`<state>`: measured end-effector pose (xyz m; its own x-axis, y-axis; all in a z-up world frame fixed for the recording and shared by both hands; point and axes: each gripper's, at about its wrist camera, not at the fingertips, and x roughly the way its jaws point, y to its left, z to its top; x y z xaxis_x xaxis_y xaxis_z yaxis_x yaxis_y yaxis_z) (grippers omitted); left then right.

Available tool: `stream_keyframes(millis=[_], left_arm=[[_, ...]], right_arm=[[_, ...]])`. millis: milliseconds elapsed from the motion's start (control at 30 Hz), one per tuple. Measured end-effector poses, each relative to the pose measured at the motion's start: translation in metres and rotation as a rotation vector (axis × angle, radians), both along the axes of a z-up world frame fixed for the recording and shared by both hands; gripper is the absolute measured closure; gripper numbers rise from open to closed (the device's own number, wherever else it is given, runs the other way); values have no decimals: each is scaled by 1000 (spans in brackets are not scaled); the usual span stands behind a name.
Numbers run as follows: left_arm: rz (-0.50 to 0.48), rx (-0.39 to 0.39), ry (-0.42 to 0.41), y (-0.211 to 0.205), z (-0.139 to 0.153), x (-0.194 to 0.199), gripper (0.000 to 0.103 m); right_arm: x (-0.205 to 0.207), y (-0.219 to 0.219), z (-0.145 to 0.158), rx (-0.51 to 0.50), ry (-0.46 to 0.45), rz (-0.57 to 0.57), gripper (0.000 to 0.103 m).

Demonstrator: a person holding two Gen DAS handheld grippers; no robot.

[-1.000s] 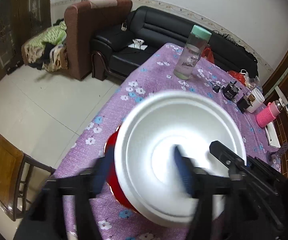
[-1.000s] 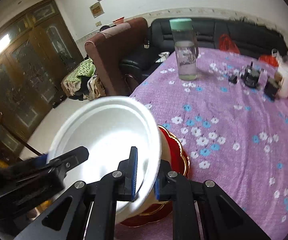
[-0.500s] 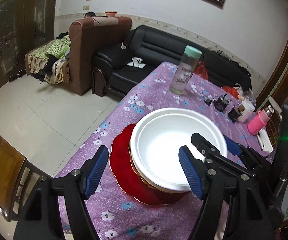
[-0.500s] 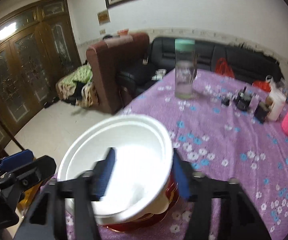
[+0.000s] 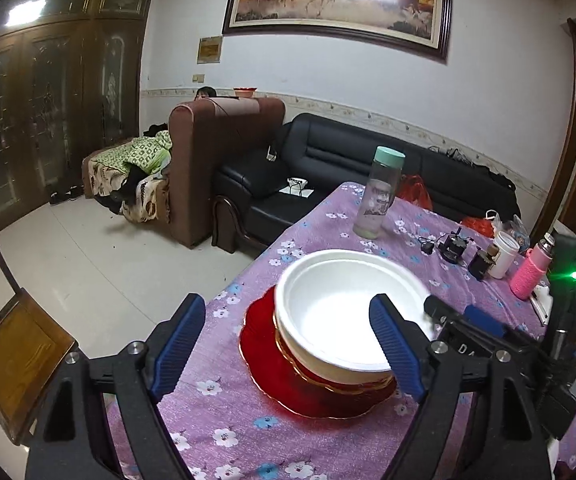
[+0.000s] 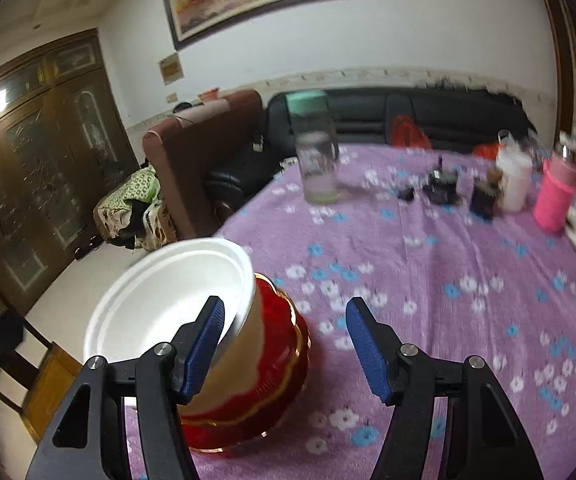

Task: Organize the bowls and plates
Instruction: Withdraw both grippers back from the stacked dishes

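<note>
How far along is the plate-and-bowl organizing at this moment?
Done: the white bowl sits nested in a red bowl on the red plate. In hand: nothing; the left gripper is opening and the right gripper is open, both empty. Left: no other loose dishes show on the tablecloth.

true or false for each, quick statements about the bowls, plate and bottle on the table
1. The white bowl sits nested in a red bowl. True.
2. The red plate lies under the stack. True.
3. The right gripper is clamped on the white bowl's rim. False: its jaws are apart, off the rim.
4. The clear bottle lies on its side. False: it stands upright.
5. The left gripper holds nothing. True; its jaws are opening.
</note>
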<state>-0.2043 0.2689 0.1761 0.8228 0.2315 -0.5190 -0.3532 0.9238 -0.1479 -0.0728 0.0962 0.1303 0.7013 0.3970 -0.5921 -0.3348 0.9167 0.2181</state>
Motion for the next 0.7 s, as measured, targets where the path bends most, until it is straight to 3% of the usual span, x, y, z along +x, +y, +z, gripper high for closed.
stream_keyframes(millis=[67,200,267,300,333,433,500,533,700], left_arm=[[6,10,-10,-4,0,-3,19],[82,102,-73,-18,3,-18,15],[160,193,-162,-33,7,-36,1],[187,228,-206,-39,9,-45,0],[217,278,-276,-51,11,-58,0],[248,322,-327,-72,8,-73,0],[214,318,-282,-84,4,-69,0],[153,294,-241,-91,-1,-63,0],[20,200,-53,-108,-30,-39,0]], right_arm=[[1,-9,-3,41,26,-3,35],[-16,-27,8,102,-24,-12,35],[-34,-39,14,109,-74,-22,35],[-45,-46,16,109,-104,-37,34],[-55,-53,16,107,-130,-52,29],[-78,-68,12,75,-190,-115,10],[-92,-79,1,40,-209,-183,5],[-94,-81,-3,29,-205,-198,3],[-99,-87,-40,-53,-107,-221,3]])
